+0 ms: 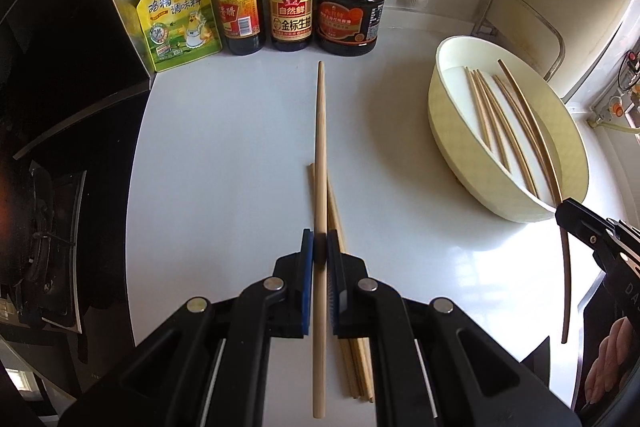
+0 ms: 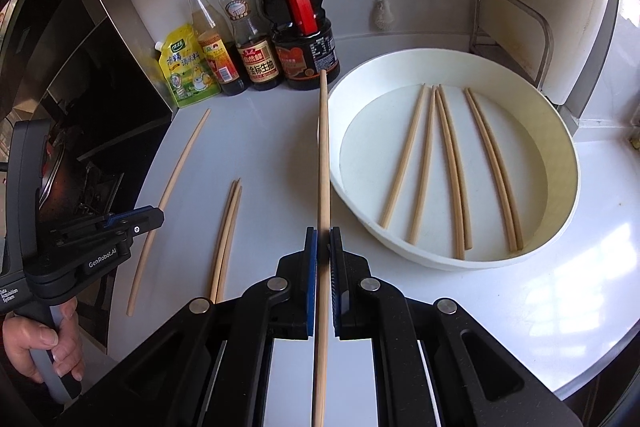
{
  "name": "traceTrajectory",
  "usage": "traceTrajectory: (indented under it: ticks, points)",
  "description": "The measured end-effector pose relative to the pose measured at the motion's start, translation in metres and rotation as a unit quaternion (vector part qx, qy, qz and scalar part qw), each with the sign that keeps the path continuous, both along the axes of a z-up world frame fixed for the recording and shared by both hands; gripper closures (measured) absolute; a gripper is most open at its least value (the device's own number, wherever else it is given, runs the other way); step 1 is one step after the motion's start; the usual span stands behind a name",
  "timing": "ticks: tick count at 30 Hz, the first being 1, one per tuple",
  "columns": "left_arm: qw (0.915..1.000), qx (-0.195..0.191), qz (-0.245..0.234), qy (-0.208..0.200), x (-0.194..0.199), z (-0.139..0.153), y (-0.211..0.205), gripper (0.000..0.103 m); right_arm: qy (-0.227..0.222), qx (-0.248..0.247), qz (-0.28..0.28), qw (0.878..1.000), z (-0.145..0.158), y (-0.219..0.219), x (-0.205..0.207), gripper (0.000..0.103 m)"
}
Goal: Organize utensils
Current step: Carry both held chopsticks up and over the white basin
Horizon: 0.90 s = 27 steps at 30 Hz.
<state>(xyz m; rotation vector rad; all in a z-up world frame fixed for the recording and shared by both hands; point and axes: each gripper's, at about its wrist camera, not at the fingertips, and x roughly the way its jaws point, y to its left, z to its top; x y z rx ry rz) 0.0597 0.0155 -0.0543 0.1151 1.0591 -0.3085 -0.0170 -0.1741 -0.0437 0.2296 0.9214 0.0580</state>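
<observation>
My left gripper is shut on a pale wooden chopstick that points away over the white counter. Beneath it a small bundle of loose chopsticks lies on the counter. In the right wrist view my right gripper is shut on another chopstick, just left of the cream basin. Several chopsticks lie in that basin. The left gripper shows at the left with its chopstick, and the loose bundle lies between the two grippers. The right gripper also appears by the basin.
Three sauce bottles and a yellow seasoning pouch stand along the back wall. A black stove borders the counter on the left. A metal rack stands behind the basin. A hand holds the left gripper's handle.
</observation>
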Motion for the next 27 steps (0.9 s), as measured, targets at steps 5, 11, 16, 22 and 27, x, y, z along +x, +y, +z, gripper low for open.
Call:
traceTrajectory:
  ticks: [5, 11, 16, 22, 27]
  points:
    - [0.9999, -0.004, -0.014, -0.01, 0.007, 0.013, -0.027, 0.096, -0.01, 0.003, -0.012, 1.0, 0.007, -0.026, 0.004, 0.097]
    - [0.9989, -0.012, -0.038, -0.025, 0.017, 0.031, -0.068, 0.096, -0.016, 0.006, -0.032, 0.999, 0.008, -0.062, 0.013, 0.097]
    - [0.9973, -0.02, -0.061, -0.035, 0.027, 0.042, -0.108, 0.096, -0.018, 0.013, -0.045, 0.999, 0.009, -0.092, 0.021, 0.097]
    - [0.9952, -0.026, -0.085, -0.04, 0.037, 0.05, -0.153, 0.096, -0.023, 0.027, -0.063, 0.997, 0.01, -0.129, 0.033, 0.097]
    - [0.9934, -0.029, -0.103, -0.042, 0.046, 0.054, -0.185, 0.096, -0.026, 0.043, -0.08, 0.996, 0.008, -0.155, 0.041, 0.097]
